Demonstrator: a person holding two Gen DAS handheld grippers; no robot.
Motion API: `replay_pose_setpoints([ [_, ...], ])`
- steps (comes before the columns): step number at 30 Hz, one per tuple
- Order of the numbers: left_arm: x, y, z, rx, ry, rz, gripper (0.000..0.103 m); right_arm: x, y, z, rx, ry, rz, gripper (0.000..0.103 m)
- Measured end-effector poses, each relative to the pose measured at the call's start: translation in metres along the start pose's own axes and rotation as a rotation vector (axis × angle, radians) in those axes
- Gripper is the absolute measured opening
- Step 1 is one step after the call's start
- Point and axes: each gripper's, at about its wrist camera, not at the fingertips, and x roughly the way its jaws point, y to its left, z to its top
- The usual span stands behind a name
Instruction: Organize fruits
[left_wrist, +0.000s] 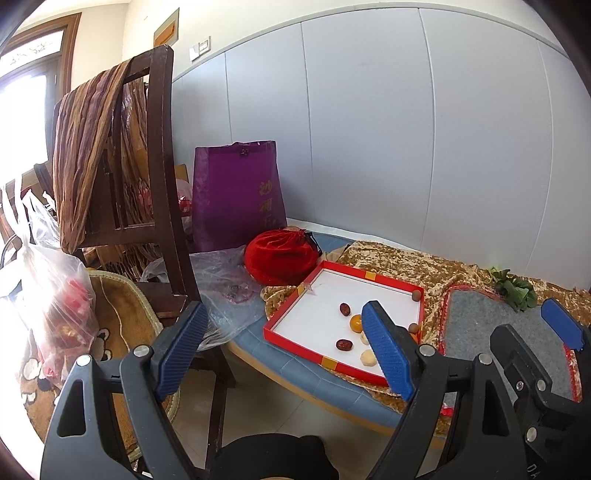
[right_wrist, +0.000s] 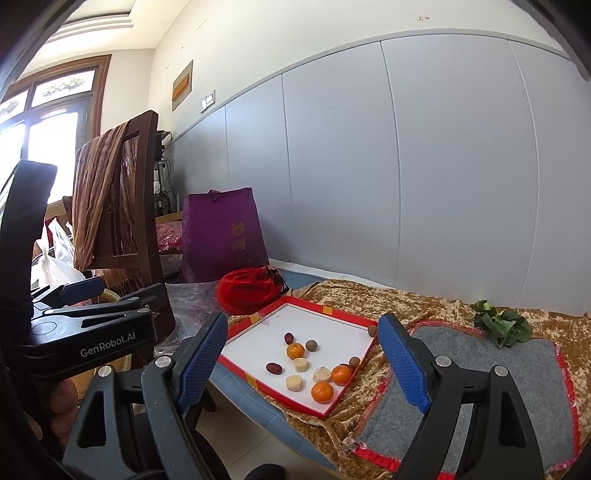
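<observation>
Left gripper (left_wrist: 284, 343), black frame with blue ribbed pads, fills the lower frame, jaws wide apart, nothing between them. Second black-and-blue gripper (left_wrist: 546, 354) at lower right, partly cut off, grip state unclear. Shallow red-rimmed square tray with white floor (left_wrist: 332, 363) sits centre-right on a gold patterned cloth (left_wrist: 399, 258). In the tray: two dark red oval dates (left_wrist: 344, 309), one small orange mandarin (left_wrist: 355, 322), pale cream round pieces (left_wrist: 368, 358), two small brown round fruits (left_wrist: 416, 294); part hidden behind the right pad. Grey felt mat with red edging (left_wrist: 476, 325) right of tray. Green leafy sprig (left_wrist: 513, 288) beyond it. Red velvet drawstring pouch (left_wrist: 280, 256) just behind tray; purple fabric bag (left_wrist: 238, 192) behind that. Dark wooden chair (left_wrist: 159, 166) with striped brown cloth at left.
</observation>
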Motion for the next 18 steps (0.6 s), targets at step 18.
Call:
replay_pose_setpoints([
  [18, 0.0038, 0.0065, 0.0002, -0.022, 0.01, -0.001, 0.086, 0.0068, 0.0055, -0.0008, -0.011, 0.008, 0.008, 0.085],
])
